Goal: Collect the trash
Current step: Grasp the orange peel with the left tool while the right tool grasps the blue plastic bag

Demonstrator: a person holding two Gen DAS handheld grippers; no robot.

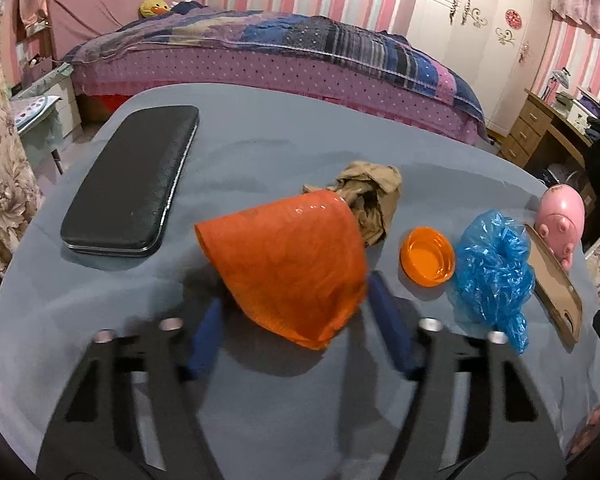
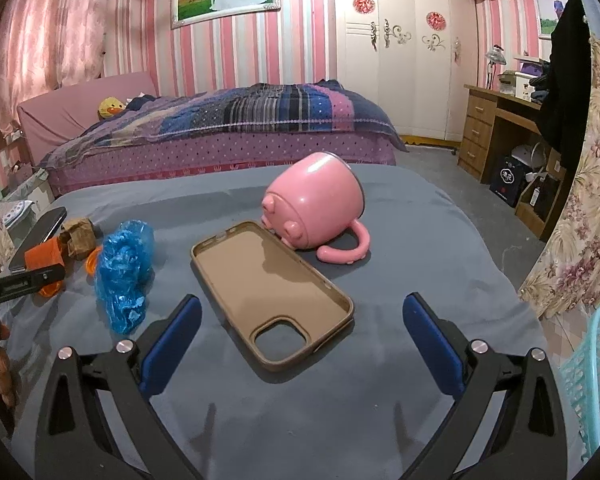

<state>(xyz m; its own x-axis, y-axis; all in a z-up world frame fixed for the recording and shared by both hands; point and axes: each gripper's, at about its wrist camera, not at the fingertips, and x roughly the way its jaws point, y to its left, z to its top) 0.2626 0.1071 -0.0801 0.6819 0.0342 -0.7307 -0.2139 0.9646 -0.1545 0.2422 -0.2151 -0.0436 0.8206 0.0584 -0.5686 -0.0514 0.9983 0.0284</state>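
A: Target is the orange wrapper (image 1: 288, 264), a crumpled sheet on the grey tablecloth (image 1: 284, 128), mid-table. It sits between the left gripper (image 1: 296, 320) fingers, which are partly closed around it; the view is blurred, so pad contact can't be confirmed.

B: Other trash?

A: Crumpled brown paper (image 1: 370, 196) touching the wrapper behind, an orange cap (image 1: 427, 256) just beside, then a blue plastic bag (image 1: 492, 268).

B: Right side?

A: The right gripper (image 2: 302, 344) hovers with its jaws wide apart and empty over a brown phone case (image 2: 268, 284); a pink pig mug (image 2: 316, 208) lies tipped at the case's far end. A teal basket (image 2: 596, 368) is at the table's right edge, probably the bin.

B: Risks?

A: The thin sheet may slip from a loose pinch. It could also drag the paper or nudge the cap. A black case (image 1: 132, 180) lies well apart, not trash.
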